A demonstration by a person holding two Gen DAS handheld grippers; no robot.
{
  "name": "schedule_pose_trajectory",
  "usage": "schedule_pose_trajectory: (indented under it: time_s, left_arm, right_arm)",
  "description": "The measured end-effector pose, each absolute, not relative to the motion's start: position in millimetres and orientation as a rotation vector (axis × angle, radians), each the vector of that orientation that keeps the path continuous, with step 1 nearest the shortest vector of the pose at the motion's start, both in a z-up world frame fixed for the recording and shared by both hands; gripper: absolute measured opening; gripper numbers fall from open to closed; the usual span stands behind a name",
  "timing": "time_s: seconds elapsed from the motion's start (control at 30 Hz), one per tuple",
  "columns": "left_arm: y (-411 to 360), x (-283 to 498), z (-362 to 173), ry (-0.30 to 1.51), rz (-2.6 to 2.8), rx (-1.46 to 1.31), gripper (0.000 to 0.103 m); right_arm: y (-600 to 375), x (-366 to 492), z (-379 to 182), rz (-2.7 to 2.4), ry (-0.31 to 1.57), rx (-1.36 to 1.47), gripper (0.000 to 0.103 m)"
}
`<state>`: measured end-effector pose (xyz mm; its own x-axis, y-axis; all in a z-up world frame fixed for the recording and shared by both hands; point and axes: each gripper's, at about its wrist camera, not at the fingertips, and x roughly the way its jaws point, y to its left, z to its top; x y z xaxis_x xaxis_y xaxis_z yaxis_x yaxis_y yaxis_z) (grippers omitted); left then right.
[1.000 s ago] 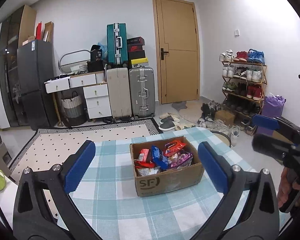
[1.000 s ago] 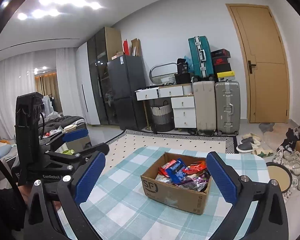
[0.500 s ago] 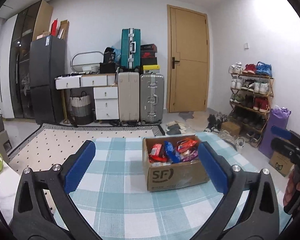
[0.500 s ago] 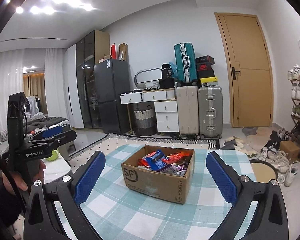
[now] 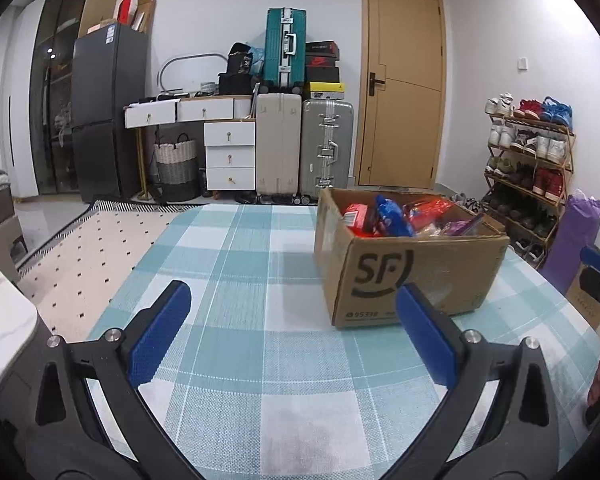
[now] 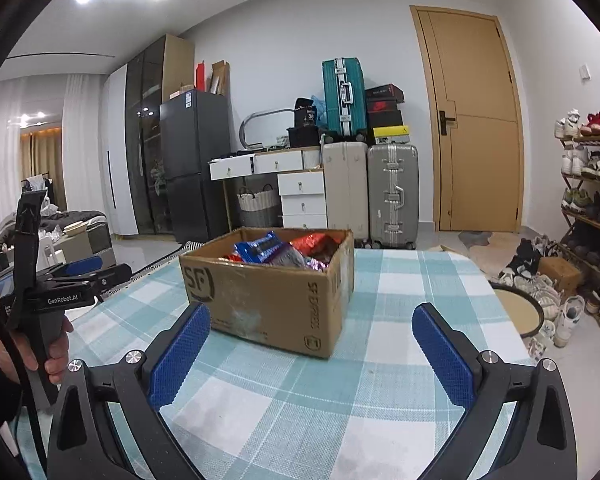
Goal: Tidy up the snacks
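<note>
A checked blue-and-white surface (image 5: 260,360) is carrying a cardboard box (image 5: 412,268) of snack packets (image 6: 276,250); both the left hand-held gripper (image 5: 292,336) and right hand-held gripper (image 6: 312,354) are hovering released, empty, short of it.

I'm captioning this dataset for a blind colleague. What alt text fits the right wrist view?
An open cardboard box full of snack packets sits on a teal checked tablecloth, just ahead of the open, empty right gripper with blue-padded fingers. At the left edge a hand holds the left gripper; suitcases and a door stand behind.
</note>
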<state>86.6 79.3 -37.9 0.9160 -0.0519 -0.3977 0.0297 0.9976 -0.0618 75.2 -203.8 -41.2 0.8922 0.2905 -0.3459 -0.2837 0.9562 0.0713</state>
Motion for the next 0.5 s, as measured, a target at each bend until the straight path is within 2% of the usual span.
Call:
schedule_pose_trajectory:
  time_s: [0.2,0.5]
  left_arm:
    - [81,89,-58,0.366,-0.015,-0.055,0.102]
    - [73,90,-60,0.341,-0.034,-0.010,0.102]
  right_arm:
    - [-204,77,-52,0.295,0.358,0.015,0.102]
    - [-198,76,-50,0.286,0.351,-0.012,0.103]
